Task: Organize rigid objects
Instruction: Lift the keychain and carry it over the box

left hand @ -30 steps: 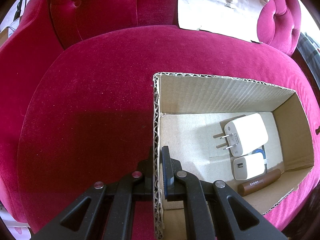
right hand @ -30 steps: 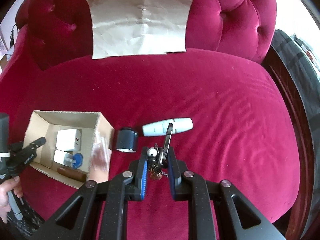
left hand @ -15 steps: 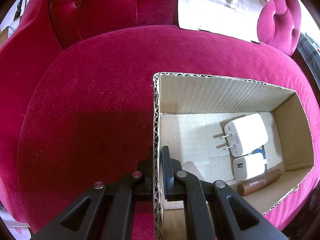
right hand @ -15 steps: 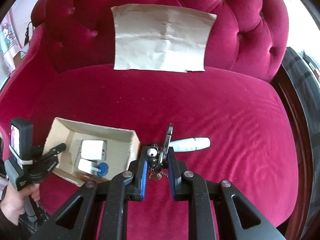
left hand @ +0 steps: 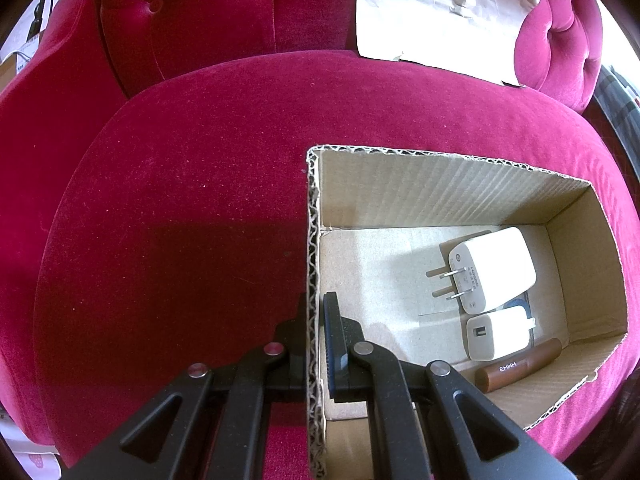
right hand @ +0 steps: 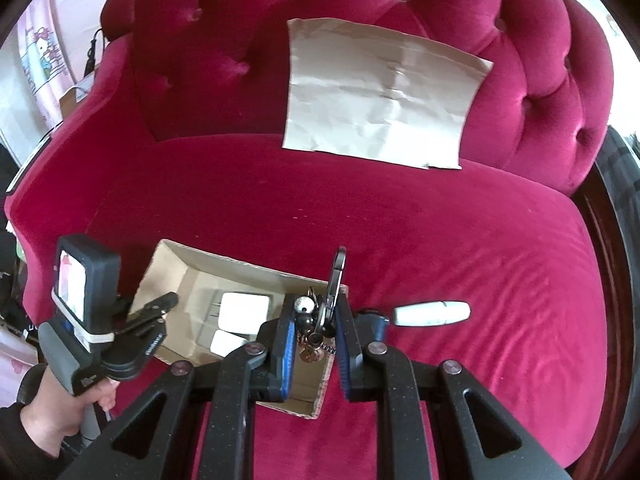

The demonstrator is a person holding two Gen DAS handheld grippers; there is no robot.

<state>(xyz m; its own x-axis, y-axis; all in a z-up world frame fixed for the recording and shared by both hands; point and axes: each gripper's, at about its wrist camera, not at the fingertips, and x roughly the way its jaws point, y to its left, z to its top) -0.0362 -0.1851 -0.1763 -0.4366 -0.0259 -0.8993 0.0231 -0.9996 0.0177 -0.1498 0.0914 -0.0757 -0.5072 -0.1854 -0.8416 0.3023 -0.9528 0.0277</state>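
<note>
Right wrist view: your right gripper [right hand: 312, 322] clamped the keys [right hand: 320, 312], long axis along the fingers; the box [right hand: 240, 266] lay directly beneath. Your left gripper [left hand: 316, 320] pinched its wall.

Right gripper [right hand: 312, 328] covers most of the key bunch [right hand: 314, 322]; its small charms can't be told apart. Its arms hide the box's [right hand: 192, 264] near right corner and part of 1 charger [right hand: 224, 342]. Dark object [right hand: 378, 316] beside the right finger is mostly hidden. In the left view, a blue item [left hand: 516, 306] under the 2 chargers is barely visible; gripper arms run off the bottom edge.
</note>
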